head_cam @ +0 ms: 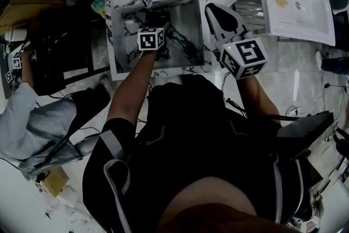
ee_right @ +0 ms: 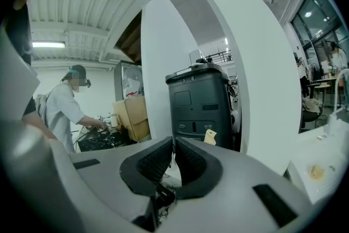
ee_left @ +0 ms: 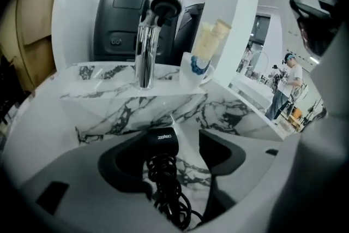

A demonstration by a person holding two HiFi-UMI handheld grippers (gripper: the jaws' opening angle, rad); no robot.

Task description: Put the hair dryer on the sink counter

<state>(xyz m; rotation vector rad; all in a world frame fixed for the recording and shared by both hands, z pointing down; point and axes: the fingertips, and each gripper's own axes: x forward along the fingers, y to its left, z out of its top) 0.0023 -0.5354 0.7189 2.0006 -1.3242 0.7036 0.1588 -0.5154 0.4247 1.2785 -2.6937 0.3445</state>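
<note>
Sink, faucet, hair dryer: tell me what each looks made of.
Sink: marble or a marble-look surface, white with dark grey veins, smooth; real stone or print, cannot tell. Faucet: polished chrome-like metal, with mirror reflections. Hair dryer: probably matte black plastic, dull with no glare, pale lettering; its coiled cord looks rubbery.

Sink [ee_left: 109, 112] showed white stone with grey veining, smooth and glossy. Faucet [ee_left: 146, 52] was polished chrome metal, mirror-bright. Hair dryer [ee_left: 161, 142] was matt black plastic; its coiled cord [ee_left: 170, 193] looked dull, rubbery. Left tool [ee_left: 174, 154] had a smooth matt grey plastic shell. Right tool [ee_right: 173, 162] pads [ee_right: 154, 162] were black, ribbed.
</note>
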